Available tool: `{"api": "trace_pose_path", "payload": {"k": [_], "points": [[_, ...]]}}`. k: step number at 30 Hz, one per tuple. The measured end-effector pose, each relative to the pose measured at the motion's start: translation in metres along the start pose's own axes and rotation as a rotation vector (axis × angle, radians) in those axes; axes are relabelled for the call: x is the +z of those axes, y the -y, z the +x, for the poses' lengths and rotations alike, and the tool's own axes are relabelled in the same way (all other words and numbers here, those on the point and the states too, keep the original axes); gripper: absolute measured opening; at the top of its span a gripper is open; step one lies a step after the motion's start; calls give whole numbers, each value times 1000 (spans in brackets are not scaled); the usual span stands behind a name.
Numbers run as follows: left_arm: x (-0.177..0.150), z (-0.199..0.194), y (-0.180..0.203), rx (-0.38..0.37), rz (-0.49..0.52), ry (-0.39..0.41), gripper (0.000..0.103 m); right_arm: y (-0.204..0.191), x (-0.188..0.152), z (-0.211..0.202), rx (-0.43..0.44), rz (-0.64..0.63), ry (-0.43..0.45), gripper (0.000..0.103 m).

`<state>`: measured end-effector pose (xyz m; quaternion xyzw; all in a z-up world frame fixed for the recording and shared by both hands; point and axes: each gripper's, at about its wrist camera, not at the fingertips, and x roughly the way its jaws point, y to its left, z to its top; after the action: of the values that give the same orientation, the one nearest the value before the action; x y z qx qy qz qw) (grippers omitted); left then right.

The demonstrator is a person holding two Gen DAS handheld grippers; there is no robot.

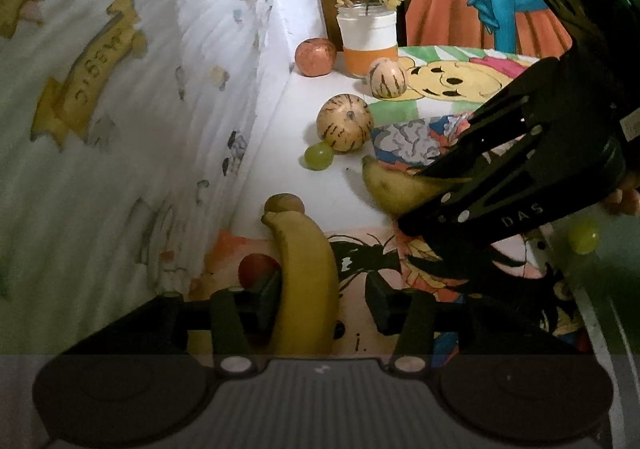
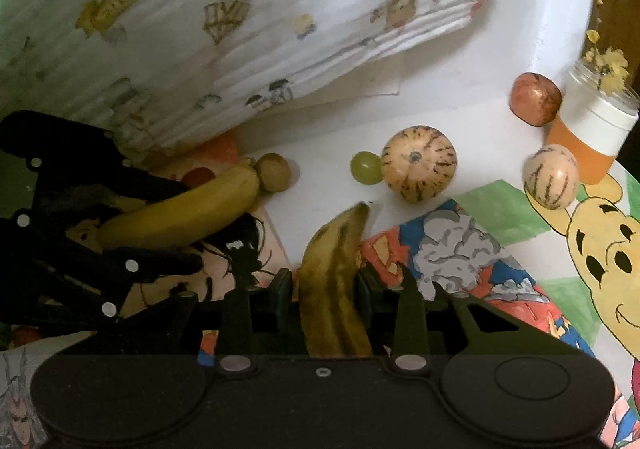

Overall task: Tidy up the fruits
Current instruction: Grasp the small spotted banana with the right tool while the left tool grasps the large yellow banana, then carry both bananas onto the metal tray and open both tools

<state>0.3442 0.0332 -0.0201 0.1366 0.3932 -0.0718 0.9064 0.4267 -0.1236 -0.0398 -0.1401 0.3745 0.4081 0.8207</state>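
A yellow banana (image 1: 308, 269) lies on a cartoon picture mat (image 1: 360, 249) between the fingers of my left gripper (image 1: 326, 301). Its left pad touches the banana and a gap shows at the right pad, so it is open. In the right wrist view the same banana (image 2: 192, 209) sits inside the left gripper (image 2: 192, 225). My right gripper (image 2: 324, 289) is shut on a darker, streaked banana (image 2: 336, 249), a pad on each side. The left wrist view shows that banana (image 1: 392, 189) in the right gripper (image 1: 412, 197).
On the white table stand two striped melons (image 2: 419, 163) (image 2: 552, 176), a green grape (image 2: 366, 167), a brown fruit (image 2: 273, 172), a small red fruit (image 2: 198, 176) and a red apple (image 2: 535, 99) by a flower jar (image 2: 592, 137). Printed cloth (image 2: 280, 29) hangs behind. A bear mat (image 2: 600, 249) lies right.
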Motion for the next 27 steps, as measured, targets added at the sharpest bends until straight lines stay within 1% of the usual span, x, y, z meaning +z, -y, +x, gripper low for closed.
{"api": "trace_pose_path", "payload": {"k": [2,4,6,8,13,16,21,27], "points": [[1,1,3,16,17,-6,49,0,-1,1,-6,8,4,36],[2,3,8,34,41,-13,48,-1,-1,2,-20,23,11,33],[2,3,13,69,72,-20,39,0,-1,0,-27,53,11,32],[3,3,15,97,85,-27,35,2,-2,-3,-23,103,6,32],[5,-1,10,74,30,-60,34,5,-8,-13,11,215,-11,32],[4,-7,5,11,-35,-80,34,7,-15,-20,38,280,-10,31],[1,-17,-10,-162,-217,-132,34,8,-26,-38,84,378,37,31],[-11,-22,-24,-260,-400,-136,34,2,-38,-70,115,436,83,31]]}}
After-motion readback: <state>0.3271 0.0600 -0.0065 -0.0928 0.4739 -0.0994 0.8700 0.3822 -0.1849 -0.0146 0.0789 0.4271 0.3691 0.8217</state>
